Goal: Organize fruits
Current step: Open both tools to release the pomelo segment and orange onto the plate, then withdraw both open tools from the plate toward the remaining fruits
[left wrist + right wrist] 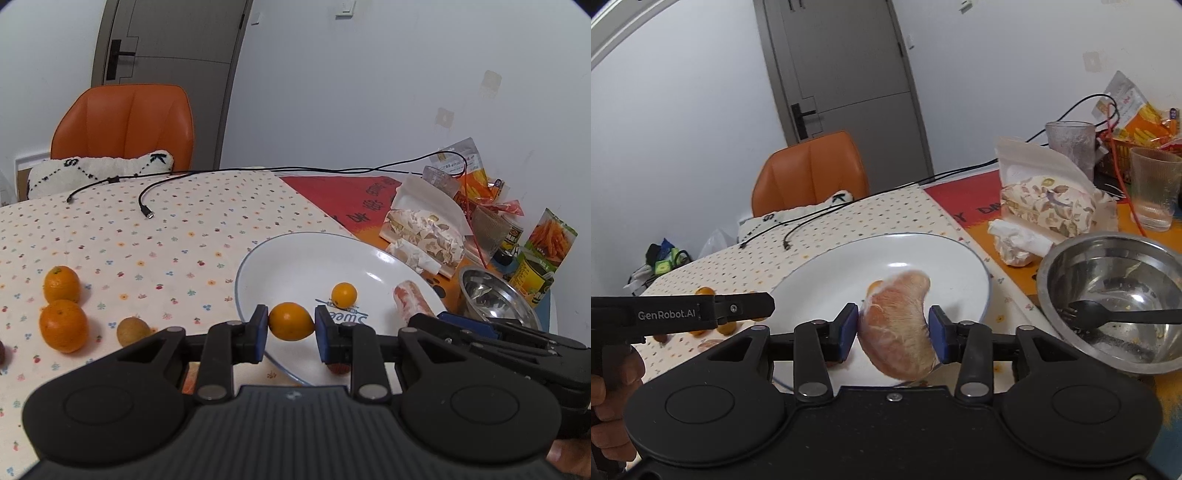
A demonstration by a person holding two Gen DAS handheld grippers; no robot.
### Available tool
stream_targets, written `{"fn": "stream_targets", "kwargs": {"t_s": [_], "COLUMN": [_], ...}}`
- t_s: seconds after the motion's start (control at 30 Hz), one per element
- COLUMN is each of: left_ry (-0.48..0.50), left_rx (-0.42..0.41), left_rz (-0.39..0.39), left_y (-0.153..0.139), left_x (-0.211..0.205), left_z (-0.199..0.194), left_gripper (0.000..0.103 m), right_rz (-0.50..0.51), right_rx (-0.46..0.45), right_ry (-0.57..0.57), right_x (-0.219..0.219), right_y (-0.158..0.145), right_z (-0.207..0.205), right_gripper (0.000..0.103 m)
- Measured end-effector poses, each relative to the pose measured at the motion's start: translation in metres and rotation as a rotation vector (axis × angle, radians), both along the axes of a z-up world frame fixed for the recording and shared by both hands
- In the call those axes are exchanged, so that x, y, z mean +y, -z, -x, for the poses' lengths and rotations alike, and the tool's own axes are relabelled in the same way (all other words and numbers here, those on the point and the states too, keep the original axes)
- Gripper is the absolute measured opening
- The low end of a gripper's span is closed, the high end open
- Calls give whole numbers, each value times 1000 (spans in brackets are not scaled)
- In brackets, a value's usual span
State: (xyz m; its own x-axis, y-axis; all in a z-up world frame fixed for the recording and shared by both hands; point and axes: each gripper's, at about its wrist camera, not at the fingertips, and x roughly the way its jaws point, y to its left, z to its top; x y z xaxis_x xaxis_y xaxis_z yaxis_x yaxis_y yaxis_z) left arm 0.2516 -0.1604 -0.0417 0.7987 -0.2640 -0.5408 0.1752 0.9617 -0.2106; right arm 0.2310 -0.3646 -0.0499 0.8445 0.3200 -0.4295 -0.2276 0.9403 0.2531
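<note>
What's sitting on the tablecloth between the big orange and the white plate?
A small brownish-green kiwi-like fruit lies between the big orange and white plate, per left wrist view.

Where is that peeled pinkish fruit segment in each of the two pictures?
Left wrist view: the peeled segment shows at the right, over the white plate, partly behind the right hand-held gripper.
Right wrist view: the segment sits centre, clamped between the blue pads.
Shared landmark: the steel bowl right of the plate.
</note>
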Motion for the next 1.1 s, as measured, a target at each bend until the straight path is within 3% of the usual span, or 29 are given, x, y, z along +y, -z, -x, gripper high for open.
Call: {"fn": "stream_targets", "kwargs": {"t_s": [0.2,0.3,0.47,0.73,0.87,1.1], "left_ry": [-18,-32,-44,-87,-100,-135], "left_rx": [3,7,-10,-25,-27,-37], "left_rz": [4,7,7,13,20,24], "left_y": [0,-2,-8,-16,-20,-25], "left_x": [2,6,15,34,44,61], "left_z": [2,6,17,36,47,66], "left_gripper": [31,33,50,64,79,81], "right_rz": [-15,-35,-42,-71,-80,-99], "right_rx": [-13,-10,-19,-16,-26,-42], "right_ry": [9,2,-26,-51,-55,-72], "right_x": [-3,-2,4,11,15,24], "right_y": [-2,-3,-6,-9,-11,-15], "right_z": [10,15,23,35,42,53], "right_gripper": [50,61,71,84,91,103]}}
